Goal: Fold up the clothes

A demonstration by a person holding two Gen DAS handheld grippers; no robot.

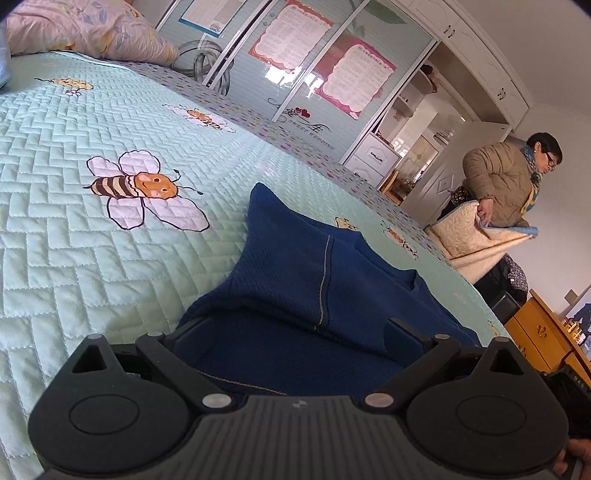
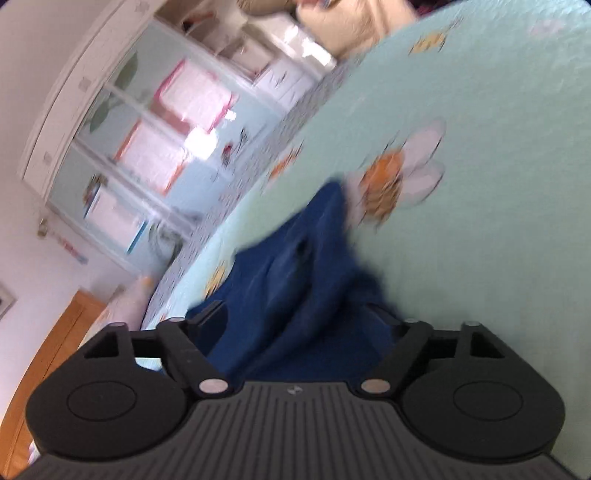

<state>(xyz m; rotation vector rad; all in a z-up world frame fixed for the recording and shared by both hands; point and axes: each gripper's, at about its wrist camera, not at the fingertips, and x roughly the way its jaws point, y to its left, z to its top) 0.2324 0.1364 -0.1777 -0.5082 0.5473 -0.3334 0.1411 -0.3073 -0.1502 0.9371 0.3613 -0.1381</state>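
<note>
A dark blue garment lies bunched on a mint quilted bedspread with bee prints. My left gripper stands wide open, its fingers either side of the cloth, which fills the gap between them. In the right wrist view the same blue garment runs away from my right gripper, which is also wide open with cloth between its fingers. That view is tilted and blurred. The fingertips of both grippers are mostly hidden by fabric.
A floral pillow lies at the head of the bed. Sliding wardrobe doors stand beyond the far edge. A person in a tan jacket holds a cream blanket at the right. A wooden cabinet stands at the right.
</note>
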